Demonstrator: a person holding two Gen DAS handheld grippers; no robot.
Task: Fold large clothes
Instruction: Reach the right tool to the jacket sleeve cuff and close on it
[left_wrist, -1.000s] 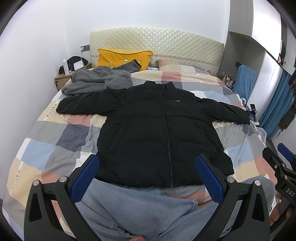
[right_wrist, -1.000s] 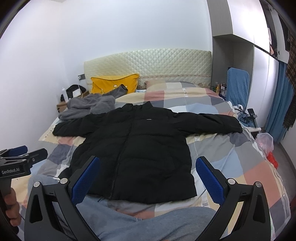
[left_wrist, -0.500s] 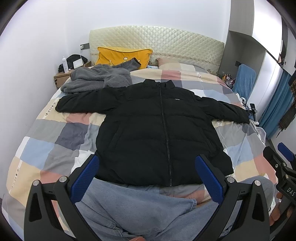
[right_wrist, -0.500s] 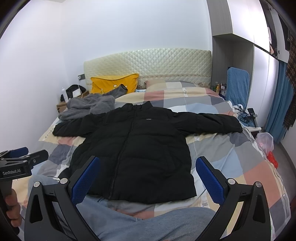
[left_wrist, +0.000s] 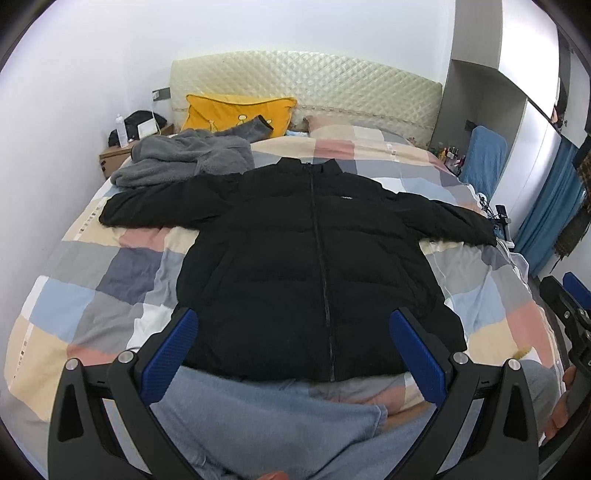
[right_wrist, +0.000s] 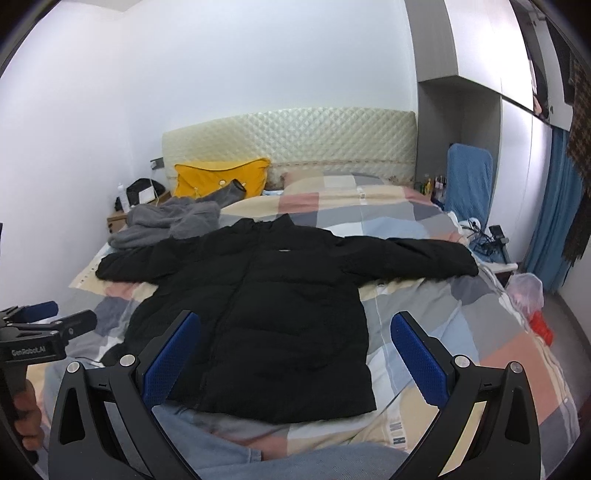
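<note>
A black puffer jacket (left_wrist: 306, 266) lies flat, zipped, front up, on the checked bedspread (left_wrist: 85, 291), with both sleeves spread out sideways. It also shows in the right wrist view (right_wrist: 273, 314). My left gripper (left_wrist: 293, 343) is open and empty, held above the jacket's hem. My right gripper (right_wrist: 295, 347) is open and empty, also near the hem, to the right of the left one. The jacket's lower edge is partly hidden behind the person's jeans (left_wrist: 266, 424).
A grey fleece garment (left_wrist: 184, 158) lies at the bed's far left, touching the jacket's left sleeve. A yellow pillow (left_wrist: 236, 114) leans on the padded headboard (left_wrist: 314, 85). A nightstand (left_wrist: 114, 155) stands far left. A blue chair (right_wrist: 469, 181) and plastic bag (right_wrist: 524, 291) are at right.
Both grippers have tilted slightly, so the jacket sits a little lower and nearer in the left view. Both stay open. The jacket has not moved.
</note>
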